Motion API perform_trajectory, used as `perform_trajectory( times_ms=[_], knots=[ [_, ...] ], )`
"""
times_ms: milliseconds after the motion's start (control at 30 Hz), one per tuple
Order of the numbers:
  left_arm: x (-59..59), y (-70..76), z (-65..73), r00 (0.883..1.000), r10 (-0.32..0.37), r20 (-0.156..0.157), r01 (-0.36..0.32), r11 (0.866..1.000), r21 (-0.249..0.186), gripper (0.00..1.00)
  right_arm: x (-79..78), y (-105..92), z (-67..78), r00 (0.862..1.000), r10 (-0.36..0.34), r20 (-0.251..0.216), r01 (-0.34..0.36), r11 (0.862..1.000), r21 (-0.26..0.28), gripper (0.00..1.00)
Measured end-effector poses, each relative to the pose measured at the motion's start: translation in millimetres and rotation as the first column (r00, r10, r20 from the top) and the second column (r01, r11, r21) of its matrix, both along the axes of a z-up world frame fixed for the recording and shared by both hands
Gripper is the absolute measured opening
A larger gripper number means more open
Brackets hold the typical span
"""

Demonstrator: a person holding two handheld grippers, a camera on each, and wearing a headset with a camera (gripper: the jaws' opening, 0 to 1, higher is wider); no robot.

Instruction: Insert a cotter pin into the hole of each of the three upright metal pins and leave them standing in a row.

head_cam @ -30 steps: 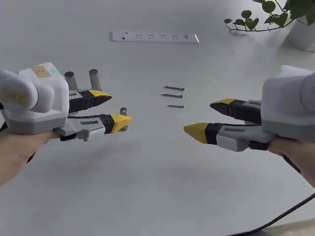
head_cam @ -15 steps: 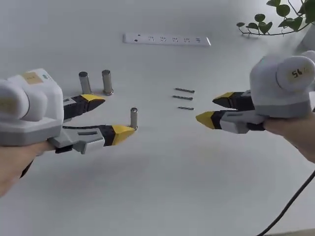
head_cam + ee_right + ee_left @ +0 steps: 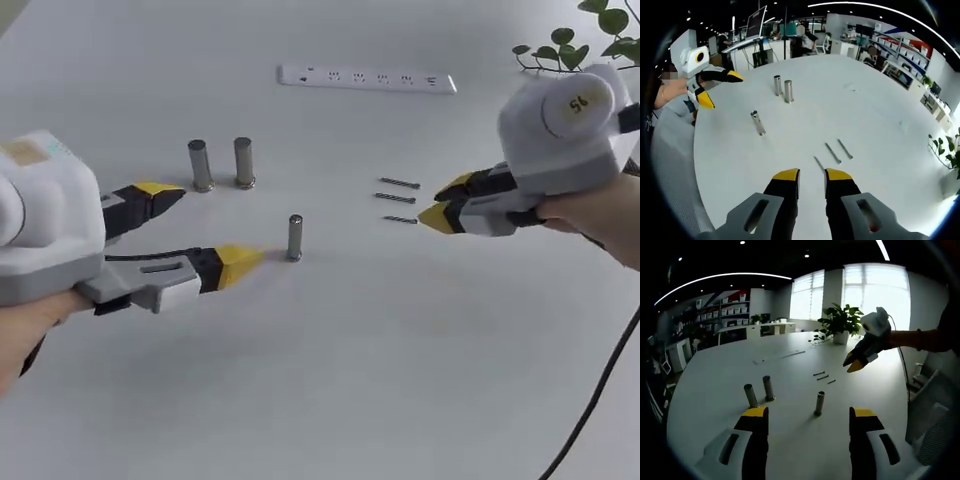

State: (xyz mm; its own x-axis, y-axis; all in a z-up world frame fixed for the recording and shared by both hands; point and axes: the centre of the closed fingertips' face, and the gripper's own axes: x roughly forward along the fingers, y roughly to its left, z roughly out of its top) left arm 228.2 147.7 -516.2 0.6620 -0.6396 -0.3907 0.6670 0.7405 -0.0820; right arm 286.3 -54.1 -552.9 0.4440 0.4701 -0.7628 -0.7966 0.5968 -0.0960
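Observation:
Three grey metal pins stand upright on the white table: two side by side (image 3: 200,165) (image 3: 243,162) and one alone nearer me (image 3: 295,237). Three thin cotter pins (image 3: 396,198) lie flat in a stack to their right. My left gripper (image 3: 205,225) is wide open, its lower fingertip just left of the lone pin (image 3: 819,403). My right gripper (image 3: 442,202) hovers with its tips just right of the cotter pins (image 3: 832,153), jaws narrowly open and holding nothing. The left gripper (image 3: 721,90) also appears beyond the metal pins (image 3: 757,122) in the right gripper view.
A white power strip (image 3: 367,78) lies at the table's far side. A potted plant (image 3: 590,35) stands at the far right. A dark cable (image 3: 600,390) trails from the right gripper over the near right of the table.
My right gripper has moved up to the cotter pins and its jaws have narrowed. The left gripper's lower tip has drawn back left off the lone pin. The head camera has shifted.

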Motion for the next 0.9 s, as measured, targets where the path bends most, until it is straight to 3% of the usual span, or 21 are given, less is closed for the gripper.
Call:
perform_trajectory(
  times_ms=[233,300,500,900],
  knots=[
    [-7.4,10.6,-1.8,0.999,0.041,0.001,-0.042,0.999,0.008,0.62,8.5,3.1,-14.3,0.998,0.056,-0.026,-0.057,0.997,-0.057,0.09],
    [-7.9,12.6,-2.1,0.999,0.05,-0.001,-0.05,0.999,0.003,0.61,20.9,0.0,-24.8,0.996,0.077,-0.039,-0.079,0.994,-0.078,0.09],
    [-12.1,16.7,-2.1,0.998,0.065,0.0,-0.065,0.998,0.008,0.59,23.6,-2.1,-42.7,0.991,0.116,-0.07,-0.124,0.984,-0.127,0.07],
    [-16.6,21.5,-3.7,0.999,0.051,-0.008,-0.05,0.999,0.02,0.55,21.9,0.1,-59.4,0.977,0.174,-0.125,-0.195,0.963,-0.186,0.05]
  ],
)
